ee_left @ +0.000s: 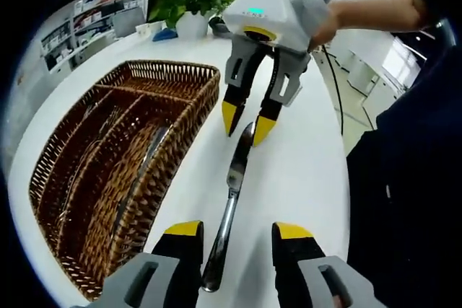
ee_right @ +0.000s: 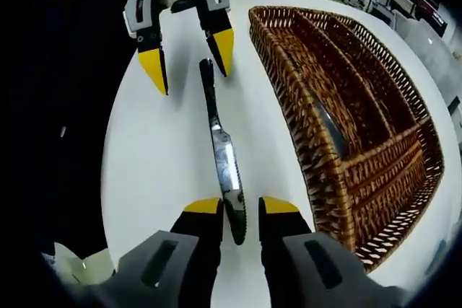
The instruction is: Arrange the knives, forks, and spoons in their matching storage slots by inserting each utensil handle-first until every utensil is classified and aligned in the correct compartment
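Left gripper view shows a knife (ee_left: 229, 203) lying flat on the white table (ee_left: 303, 171), just beside the wicker tray (ee_left: 108, 171) (utensils already inside). Left gripper (ee_left: 237, 239) straddles its handle, jaws spread; right gripper (ee_left: 245, 122) jaws stand narrowly apart around the blade tip.

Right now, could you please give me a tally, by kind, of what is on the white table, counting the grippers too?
Table knife: 1
Wicker cutlery tray: 1
Utensils seen in the tray: at least 1, kind unclear
Potted plant: 1
Grippers: 2, the left gripper and the right gripper
Total: 6 at least
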### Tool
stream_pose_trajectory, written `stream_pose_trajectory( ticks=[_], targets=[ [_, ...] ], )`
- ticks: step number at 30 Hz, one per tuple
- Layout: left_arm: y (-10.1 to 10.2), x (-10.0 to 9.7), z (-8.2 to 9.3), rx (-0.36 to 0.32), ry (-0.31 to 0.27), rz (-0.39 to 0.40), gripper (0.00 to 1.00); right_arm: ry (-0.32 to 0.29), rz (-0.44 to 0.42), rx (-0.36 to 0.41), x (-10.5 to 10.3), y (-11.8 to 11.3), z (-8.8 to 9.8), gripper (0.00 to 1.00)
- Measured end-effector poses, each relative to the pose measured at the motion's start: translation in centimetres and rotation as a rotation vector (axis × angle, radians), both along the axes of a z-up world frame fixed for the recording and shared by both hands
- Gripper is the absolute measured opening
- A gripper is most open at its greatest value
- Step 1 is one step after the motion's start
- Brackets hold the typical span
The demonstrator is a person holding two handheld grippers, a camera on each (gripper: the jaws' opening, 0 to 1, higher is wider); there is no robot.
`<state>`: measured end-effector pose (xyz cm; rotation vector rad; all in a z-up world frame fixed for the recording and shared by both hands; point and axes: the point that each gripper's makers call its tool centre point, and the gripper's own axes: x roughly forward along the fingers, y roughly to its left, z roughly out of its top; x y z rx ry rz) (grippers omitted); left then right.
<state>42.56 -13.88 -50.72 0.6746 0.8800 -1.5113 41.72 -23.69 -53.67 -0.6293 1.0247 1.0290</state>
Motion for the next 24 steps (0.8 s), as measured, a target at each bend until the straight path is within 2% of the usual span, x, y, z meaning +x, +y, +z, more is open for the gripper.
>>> stream_pose_trajectory(
  ticks=[4, 9, 15, 24],
  targets=[
    [-0.1, 0.1, -0.1, 0.005, -0.01, -0.011, 0.39, -0.024, 0.057, -0.051, -0.4, -0.1, -0.1, 0.19],
    [-0.2, 0.2, -0.4, 0.017, -0.018, -0.028, 0.38, -0.007, 0.105, -0.067, -0.7, 0.3, -0.1, 0.13],
    [0.0, 0.3, -0.8, 0.039, -0.02, -0.053, 0.37, 0.023, 0.083, -0.075, -0.5, 0.3, -0.3, 0.09],
    [-0.9, 0.1, -1.4, 0.04, -0.025, -0.087, 0.32, 0.003, 0.07, -0.068, -0.8, 0.2, -0.1, 0.07]
  ],
)
